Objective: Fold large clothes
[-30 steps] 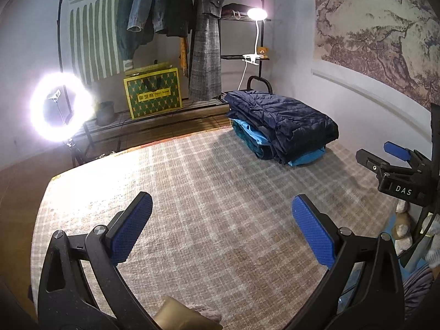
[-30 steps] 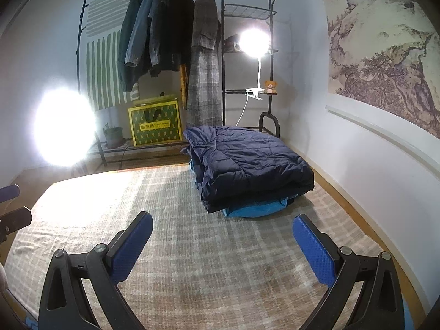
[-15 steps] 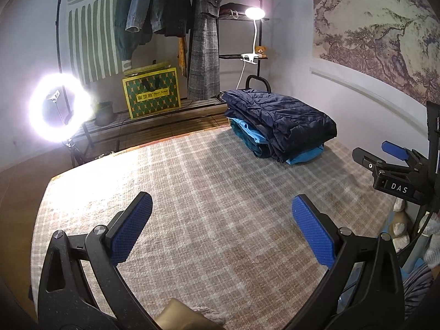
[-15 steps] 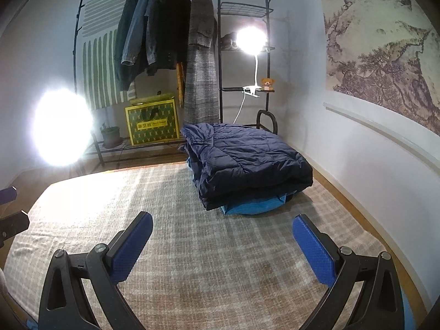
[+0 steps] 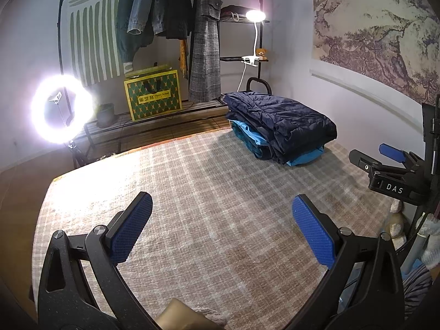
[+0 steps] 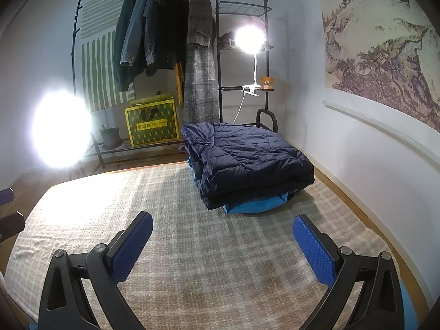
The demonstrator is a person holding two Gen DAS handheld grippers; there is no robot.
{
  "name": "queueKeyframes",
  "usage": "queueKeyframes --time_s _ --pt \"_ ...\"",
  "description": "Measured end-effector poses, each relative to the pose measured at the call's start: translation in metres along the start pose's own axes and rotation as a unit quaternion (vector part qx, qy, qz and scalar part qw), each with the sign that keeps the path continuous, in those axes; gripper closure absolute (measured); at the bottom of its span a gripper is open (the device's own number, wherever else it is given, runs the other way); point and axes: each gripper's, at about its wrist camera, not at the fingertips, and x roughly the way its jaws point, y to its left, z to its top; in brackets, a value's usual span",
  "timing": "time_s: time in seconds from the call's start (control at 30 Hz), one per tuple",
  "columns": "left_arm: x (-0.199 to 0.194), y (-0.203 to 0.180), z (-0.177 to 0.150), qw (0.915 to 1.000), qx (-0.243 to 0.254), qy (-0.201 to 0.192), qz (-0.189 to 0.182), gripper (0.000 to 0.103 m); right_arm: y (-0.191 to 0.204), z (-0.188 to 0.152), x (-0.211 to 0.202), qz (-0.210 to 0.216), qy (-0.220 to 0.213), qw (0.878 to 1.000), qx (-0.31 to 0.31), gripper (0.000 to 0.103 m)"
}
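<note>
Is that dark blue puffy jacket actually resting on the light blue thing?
Touching. The right wrist view shows the navy jacket lying directly on the light blue garment, no gap.

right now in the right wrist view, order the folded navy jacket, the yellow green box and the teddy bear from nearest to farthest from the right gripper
Measured from the right gripper:
1. Folded navy jacket, just ahead on the checked blanket, slightly right.
2. Yellow green box, beyond the blanket, on the low rack, left.
3. Teddy bear, high on the rear shelf, right.
</note>
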Motion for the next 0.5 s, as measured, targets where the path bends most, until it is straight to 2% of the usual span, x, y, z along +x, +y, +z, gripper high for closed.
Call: queueKeyframes --time_s 0.5 --pt "0.0002 -0.0009 0.0002 1.0000 0.000 0.002 0.001 0.000 0.0025 -0.0021 -0.0003 0.002 0.001 1.000 0.001 0.000"
